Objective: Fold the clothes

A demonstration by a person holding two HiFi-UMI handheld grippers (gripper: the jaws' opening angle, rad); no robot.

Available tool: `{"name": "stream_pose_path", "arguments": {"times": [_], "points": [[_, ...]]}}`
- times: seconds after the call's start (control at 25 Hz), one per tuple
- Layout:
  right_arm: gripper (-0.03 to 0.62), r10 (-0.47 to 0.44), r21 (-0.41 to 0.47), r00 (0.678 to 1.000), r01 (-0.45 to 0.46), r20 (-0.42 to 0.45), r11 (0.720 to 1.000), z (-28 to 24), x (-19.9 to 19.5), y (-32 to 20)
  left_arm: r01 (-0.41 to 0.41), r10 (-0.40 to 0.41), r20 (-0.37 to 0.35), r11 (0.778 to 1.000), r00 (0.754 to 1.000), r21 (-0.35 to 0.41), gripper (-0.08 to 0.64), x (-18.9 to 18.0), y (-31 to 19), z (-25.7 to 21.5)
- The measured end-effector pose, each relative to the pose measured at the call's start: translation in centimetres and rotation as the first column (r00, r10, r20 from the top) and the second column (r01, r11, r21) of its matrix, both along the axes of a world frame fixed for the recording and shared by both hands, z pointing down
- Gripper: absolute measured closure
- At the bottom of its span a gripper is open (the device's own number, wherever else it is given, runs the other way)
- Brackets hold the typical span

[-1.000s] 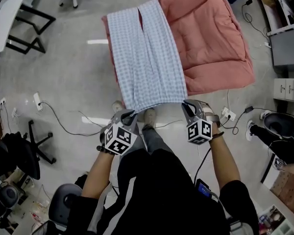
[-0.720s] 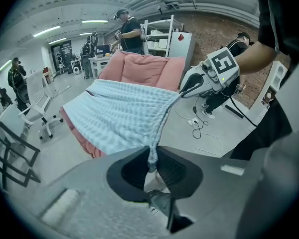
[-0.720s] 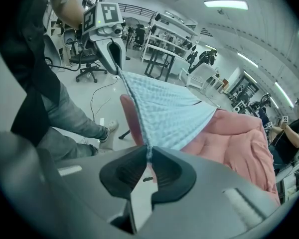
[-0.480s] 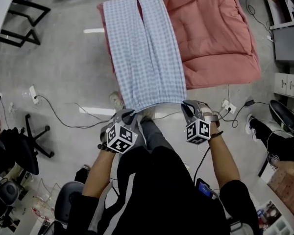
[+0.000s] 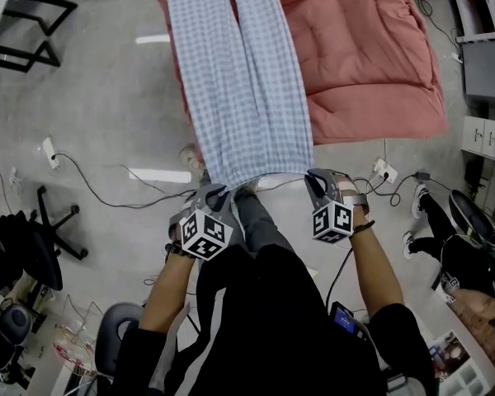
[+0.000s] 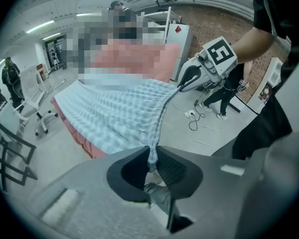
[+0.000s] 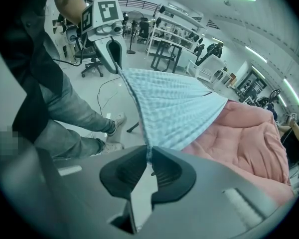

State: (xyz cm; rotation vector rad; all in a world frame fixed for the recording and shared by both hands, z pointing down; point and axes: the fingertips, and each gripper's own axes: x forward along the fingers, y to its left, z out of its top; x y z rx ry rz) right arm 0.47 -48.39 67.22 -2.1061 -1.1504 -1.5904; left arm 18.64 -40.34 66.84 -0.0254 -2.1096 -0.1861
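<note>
a grey workshop floor strewn with cables lies all round a pink quilt. the fingers of the left gripper are pinched nearly together on one near corner of the pants, and the checked cloth runs up out of the narrow gap between them. the right gripper does the same at the other near corner, its fingers narrow on a thin pinch of the same edge. between the two, that edge is stretched taut in the air, just off the quilt's front. from there the pants run away along the quilt's left side, both legs flat and side by side, their far ends cut off at the top of the head view. as i judge it, the task is at its start: the pants are spread out and gripped, yet no fold shows, so every fold is left to make. no brand or writing can be read. the gripper cubes carry only black-and-white square markers, and the labels on the boxes at the right are too small.
</note>
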Motion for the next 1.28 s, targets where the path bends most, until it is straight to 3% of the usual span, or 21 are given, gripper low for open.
{"name": "stream_pose_path", "arguments": {"times": [0.52,1.04,1.28], "points": [[0.554,-0.018,0.008,0.998,0.017,0.067,1.000,3.2,0.7,3.1,-0.014,0.012,-0.039,0.999,0.999,-0.050,0.517,0.0,2.6,4.4],[0.537,-0.039,0.071,0.997,0.034,0.061,0.997,7.0,0.3,2.8,-0.037,0.036,-0.076,0.999,0.996,-0.005,0.508,-0.3,2.8,7.3],[0.408,-0.039,0.124,0.999,0.035,0.031,0.992,7.8,1.3,2.7,-0.073,0.076,-0.090,0.997,0.993,0.027,0.413,0.2,2.6,7.2]]}}
